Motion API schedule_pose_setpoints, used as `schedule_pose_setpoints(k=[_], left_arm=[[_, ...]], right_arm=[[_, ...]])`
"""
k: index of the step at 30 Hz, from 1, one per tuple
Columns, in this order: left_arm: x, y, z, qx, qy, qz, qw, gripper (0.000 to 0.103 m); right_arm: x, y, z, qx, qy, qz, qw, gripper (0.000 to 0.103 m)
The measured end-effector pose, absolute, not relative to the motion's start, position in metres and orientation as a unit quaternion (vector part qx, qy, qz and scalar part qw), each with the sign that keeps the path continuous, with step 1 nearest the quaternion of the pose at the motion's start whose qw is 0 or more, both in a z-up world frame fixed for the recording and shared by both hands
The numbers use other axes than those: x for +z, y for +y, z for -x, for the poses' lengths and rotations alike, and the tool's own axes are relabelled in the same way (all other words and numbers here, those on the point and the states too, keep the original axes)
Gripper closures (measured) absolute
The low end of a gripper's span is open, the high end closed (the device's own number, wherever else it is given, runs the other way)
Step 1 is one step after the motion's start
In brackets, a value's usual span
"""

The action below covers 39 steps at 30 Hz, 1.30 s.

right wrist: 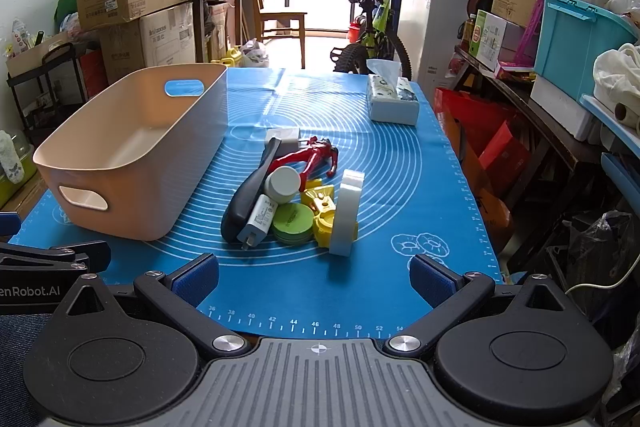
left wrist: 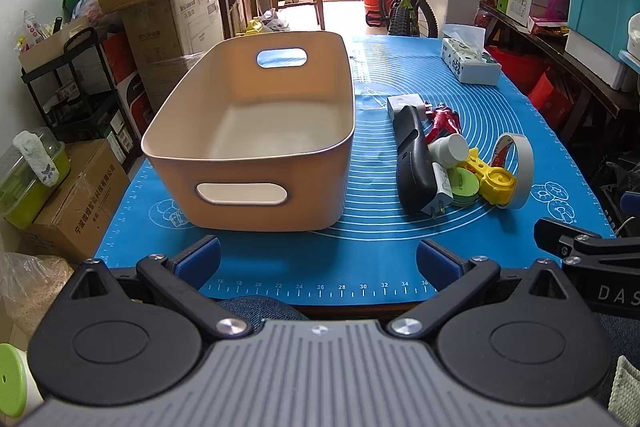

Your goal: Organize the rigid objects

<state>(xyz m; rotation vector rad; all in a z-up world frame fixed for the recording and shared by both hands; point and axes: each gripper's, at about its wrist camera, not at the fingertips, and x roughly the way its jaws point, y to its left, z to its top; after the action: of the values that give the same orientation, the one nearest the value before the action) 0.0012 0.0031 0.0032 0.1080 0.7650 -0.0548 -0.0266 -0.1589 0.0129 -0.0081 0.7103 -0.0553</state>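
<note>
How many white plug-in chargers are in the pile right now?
2. One white charger lies at the near end of the pile, prongs toward the camera, against the black handle. The other, a square white charger, sits at the far end behind the red figure. More could be hidden underneath.

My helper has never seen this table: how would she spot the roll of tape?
Right of the tan bin on the blue mat lies a pile of small things. The tape roll is at its right edge: a white ring standing on edge against a yellow toy.
</note>
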Motion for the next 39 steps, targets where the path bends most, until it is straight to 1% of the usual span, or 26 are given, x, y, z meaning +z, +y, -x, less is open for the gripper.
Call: schedule_pose_setpoints(k=[11,16,21,26,36,39], left_arm=[[0.008,0.011,-0.002,-0.020,0.363,-0.059,0.930,0.001],[0.017,0.026,-0.009,-0.018,0.371,-0.039,0.927,0.001],[0.041,0.049,-0.021,0.008,0.361,-0.019,0.932,0.001],[0.062,0.068,-0.044,0.045,0.333,-0.037,0.941,0.001],[0.037,0.127,-0.107,0.109,0.358,0.019,0.927,0.001],[0.032,0.138,-0.121,0.116,0.368,0.022,0.922,0.001]], right_arm=[[0.025,-0.160,0.024,-0.026,0.347,-0.010,0.938,0.003],[0.037,-0.162,0.017,-0.024,0.342,-0.029,0.939,0.003],[0.049,-0.164,0.005,-0.032,0.321,-0.035,0.946,0.003],[0.052,-0.176,-0.013,-0.055,0.313,-0.032,0.948,0.003],[0.033,-0.202,-0.052,-0.117,0.330,-0.029,0.936,0.003],[0.025,-0.208,-0.060,-0.126,0.340,-0.024,0.932,0.003]])
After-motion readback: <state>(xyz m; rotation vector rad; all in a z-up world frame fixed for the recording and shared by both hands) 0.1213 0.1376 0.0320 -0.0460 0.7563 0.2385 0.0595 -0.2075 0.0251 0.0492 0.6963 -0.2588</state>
